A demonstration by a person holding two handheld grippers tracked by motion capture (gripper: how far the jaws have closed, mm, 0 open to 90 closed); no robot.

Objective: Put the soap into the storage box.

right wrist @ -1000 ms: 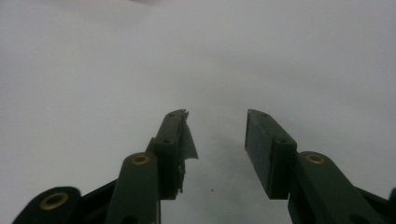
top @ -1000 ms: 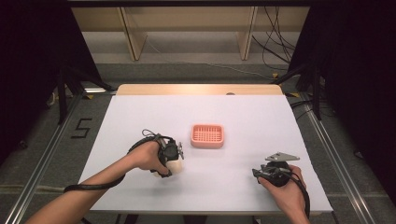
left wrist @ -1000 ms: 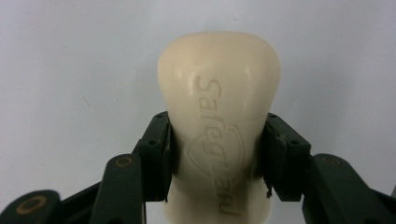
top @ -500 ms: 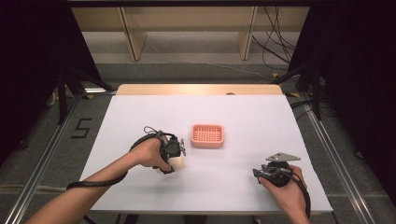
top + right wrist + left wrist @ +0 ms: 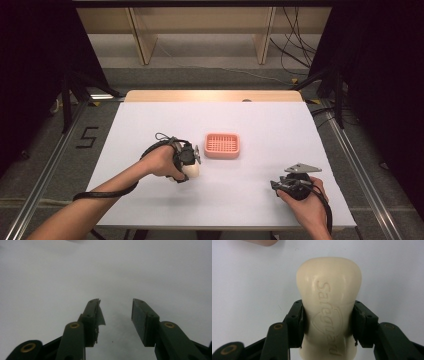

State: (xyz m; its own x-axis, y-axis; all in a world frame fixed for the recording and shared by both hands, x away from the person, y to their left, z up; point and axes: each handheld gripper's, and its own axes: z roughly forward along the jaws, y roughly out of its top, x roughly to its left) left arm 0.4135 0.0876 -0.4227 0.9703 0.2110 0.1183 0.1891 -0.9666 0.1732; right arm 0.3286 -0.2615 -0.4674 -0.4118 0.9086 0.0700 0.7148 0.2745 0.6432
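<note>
High view showed one pink soap dish (image 5: 222, 145) near the middle of the white table (image 5: 260, 125), with bare surface open on every side out to the edges; the left gripper (image 5: 192, 162) held one cream soap bar (image 5: 191, 170) just beside the dish's near-left corner, while the right gripper (image 5: 280, 186) sat well apart, near the front edge. Left gripper view had both pads clamped on the soap bar (image 5: 329, 305). Right gripper view had the jaws apart, nothing between them.
</note>
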